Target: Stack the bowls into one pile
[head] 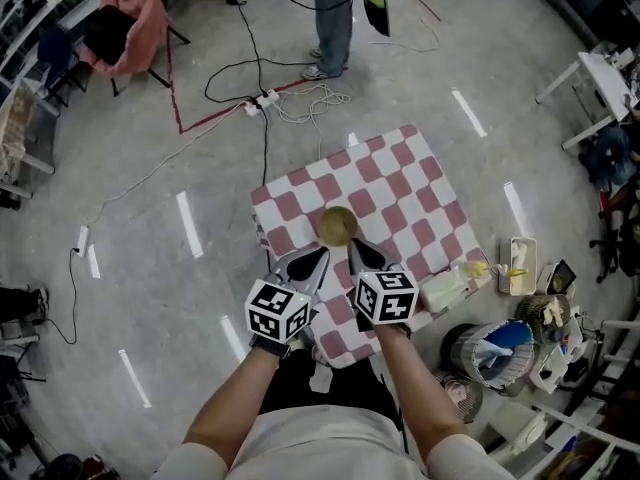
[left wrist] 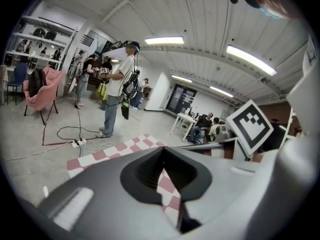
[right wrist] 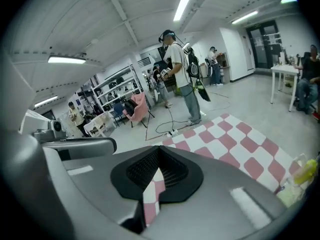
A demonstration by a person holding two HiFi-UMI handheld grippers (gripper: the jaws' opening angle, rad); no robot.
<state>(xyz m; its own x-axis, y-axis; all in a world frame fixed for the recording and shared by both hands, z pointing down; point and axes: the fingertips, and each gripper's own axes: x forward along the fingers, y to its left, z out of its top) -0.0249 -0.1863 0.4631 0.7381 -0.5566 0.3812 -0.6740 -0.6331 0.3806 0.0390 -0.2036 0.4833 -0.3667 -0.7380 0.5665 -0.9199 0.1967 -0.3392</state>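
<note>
While held just short of bowl pile mid checkered cloth, pinched closed and empty on left gripper and right gripper. Probably stacked already, hence standing clear; bowl count unreadable.

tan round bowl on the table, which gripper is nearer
Right, narrowly. The right gripper is just near-right of the tan round bowl; the left gripper slightly further back, near-left.

Bright, even light from ceiling strip lights (glare streaks on the floor), heavy fisheye edges
</note>
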